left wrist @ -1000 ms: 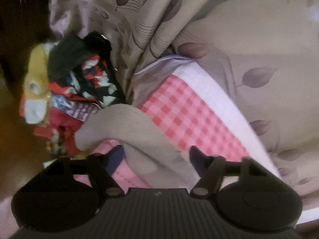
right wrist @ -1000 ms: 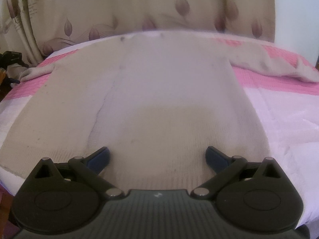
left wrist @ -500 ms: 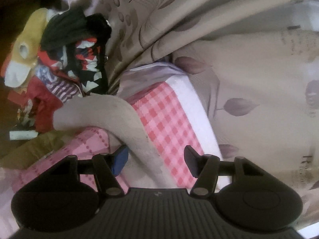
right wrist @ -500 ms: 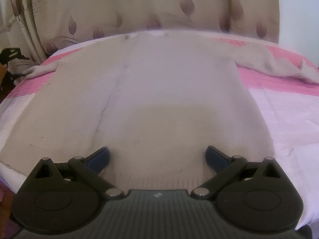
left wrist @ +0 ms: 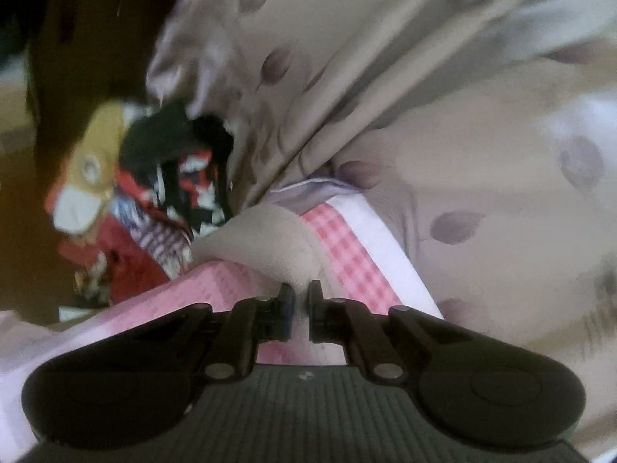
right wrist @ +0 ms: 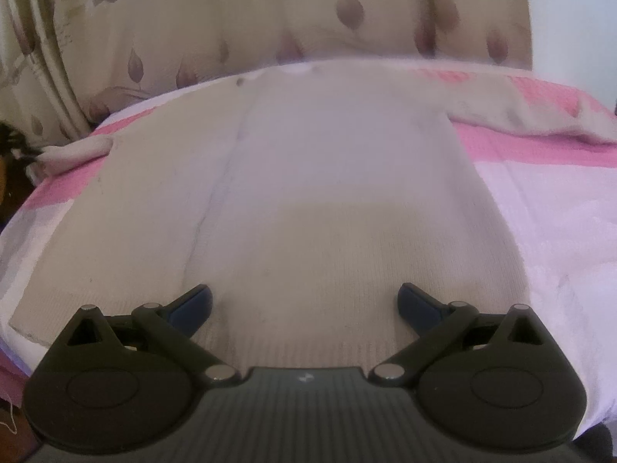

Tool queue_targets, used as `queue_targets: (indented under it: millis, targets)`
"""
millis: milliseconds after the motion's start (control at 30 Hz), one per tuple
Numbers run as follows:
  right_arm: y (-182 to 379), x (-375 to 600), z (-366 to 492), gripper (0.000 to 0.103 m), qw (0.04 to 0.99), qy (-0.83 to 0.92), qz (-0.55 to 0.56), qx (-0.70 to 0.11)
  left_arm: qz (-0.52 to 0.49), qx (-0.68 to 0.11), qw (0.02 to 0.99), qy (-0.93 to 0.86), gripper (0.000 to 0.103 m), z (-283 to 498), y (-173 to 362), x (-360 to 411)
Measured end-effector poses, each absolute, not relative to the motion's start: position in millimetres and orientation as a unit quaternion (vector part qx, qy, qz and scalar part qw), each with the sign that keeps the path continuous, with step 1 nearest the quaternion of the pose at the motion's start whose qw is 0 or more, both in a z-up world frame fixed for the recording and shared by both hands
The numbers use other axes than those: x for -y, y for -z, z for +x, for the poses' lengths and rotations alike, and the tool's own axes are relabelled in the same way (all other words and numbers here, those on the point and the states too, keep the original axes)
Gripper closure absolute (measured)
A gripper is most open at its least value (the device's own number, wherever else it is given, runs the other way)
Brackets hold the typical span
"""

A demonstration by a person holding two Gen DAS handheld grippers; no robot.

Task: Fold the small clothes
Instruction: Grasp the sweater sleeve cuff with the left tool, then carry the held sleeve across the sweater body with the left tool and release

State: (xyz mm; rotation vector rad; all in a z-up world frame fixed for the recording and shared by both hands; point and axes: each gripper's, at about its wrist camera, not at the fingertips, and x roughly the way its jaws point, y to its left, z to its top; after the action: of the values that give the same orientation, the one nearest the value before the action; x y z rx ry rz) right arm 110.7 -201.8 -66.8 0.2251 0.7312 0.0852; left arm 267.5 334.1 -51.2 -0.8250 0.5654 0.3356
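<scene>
Though flat-spread, beige knit sweater (right wrist: 339, 200) faintly stained, sleeve (left wrist: 266, 239) claw-pinched.

blurred clothes pile (left wrist: 146, 200), sweater hem (right wrist: 304, 347) hidden behind right gripper (right wrist: 304, 305)

A leaf-print beige curtain (right wrist: 239, 19) hangs behind the pink-checked bed cover (right wrist: 540, 146).

No readable text, label, brand or number shows anywhere (both views are blurry).
</scene>
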Motion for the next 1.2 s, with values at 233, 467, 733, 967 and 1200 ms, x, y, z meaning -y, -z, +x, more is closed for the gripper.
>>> queue_targets:
  millis: [233, 467, 733, 967, 1200]
  targets:
    - [65.7, 203.8, 102.9, 0.0, 0.929, -0.051, 0.119, -0.348, -0.392, -0.275, 0.855, -0.198, 0.093, 201.6, 82.9, -313.7]
    - [59.8, 230.8, 87.7, 0.0, 0.931, -0.033, 0.152, -0.329, -0.388, -0.228, 0.865, -0.222, 0.02, 147.3, 73.9, -310.9]
    - [61.5, 238.9, 82.4, 0.0, 0.929, -0.028, 0.166, -0.33, -0.281, -0.287, 0.885, -0.234, 0.009, 215.9, 22.8, -358.3]
    - [67.4, 230.6, 87.1, 0.0, 0.924, -0.023, 0.158, -0.347, -0.328, -0.448, 0.812, -0.179, 0.033, 292.3, 46.7, -413.0]
    - [59.1, 226.5, 84.9, 0.0, 0.93, -0.027, 0.144, -0.338, -0.345, -0.42, 0.811, -0.217, 0.054, 248.9, 54.9, -401.8]
